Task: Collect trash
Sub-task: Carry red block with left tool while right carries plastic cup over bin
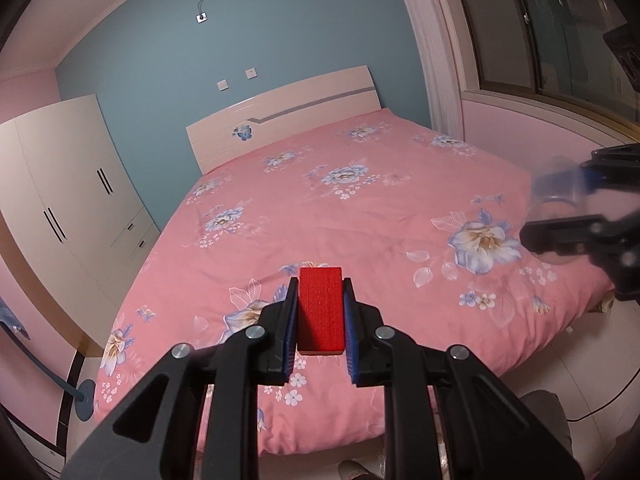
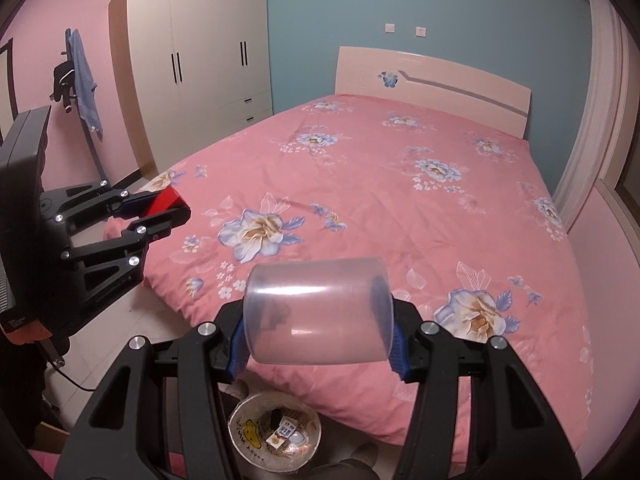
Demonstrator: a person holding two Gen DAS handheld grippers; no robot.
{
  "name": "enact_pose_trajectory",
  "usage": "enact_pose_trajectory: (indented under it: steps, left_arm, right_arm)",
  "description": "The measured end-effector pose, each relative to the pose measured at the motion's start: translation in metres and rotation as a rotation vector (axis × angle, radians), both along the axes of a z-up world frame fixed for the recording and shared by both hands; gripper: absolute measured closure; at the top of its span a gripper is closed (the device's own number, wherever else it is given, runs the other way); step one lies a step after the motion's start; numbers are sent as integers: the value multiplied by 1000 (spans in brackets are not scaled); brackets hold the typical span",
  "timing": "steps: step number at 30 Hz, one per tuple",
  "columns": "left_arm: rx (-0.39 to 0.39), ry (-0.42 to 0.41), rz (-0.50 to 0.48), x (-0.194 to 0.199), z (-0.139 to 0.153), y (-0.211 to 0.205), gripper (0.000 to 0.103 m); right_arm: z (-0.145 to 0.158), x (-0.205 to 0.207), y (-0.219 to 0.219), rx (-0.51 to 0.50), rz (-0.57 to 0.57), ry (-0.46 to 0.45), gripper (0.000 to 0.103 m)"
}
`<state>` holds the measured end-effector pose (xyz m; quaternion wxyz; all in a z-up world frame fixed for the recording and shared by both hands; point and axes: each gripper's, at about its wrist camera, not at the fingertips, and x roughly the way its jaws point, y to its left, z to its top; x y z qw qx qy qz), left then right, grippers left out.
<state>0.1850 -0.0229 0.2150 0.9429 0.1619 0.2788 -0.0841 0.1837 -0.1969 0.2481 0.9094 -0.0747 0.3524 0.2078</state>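
Left wrist view: the left tool (image 1: 321, 312) is pinching a red block (image 1: 322, 310) upright between its blue pads, held above the foot of the bed (image 1: 360, 208). The right tool (image 1: 560, 212) appears at the right edge, blurred. No bin is visible here. Right wrist view: the right tool (image 2: 318, 320) is clamped on a clear plastic cup (image 2: 318, 312), long axis crosswise. The trash bin (image 2: 275, 436) stands on the floor directly below it, nearer this tool; its base is cut off.
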Motion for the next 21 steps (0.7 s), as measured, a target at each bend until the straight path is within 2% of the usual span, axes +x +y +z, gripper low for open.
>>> enact_pose_trajectory:
  steps: [12, 21]
  left_arm:
    - [2, 74, 22, -3, -41, 11, 81]
    - [31, 199, 15, 0, -110, 3, 81]
  right_arm:
    - [-48, -8, 13, -20, 18, 86, 48]
    - [-116, -8, 28, -37, 30, 213, 48]
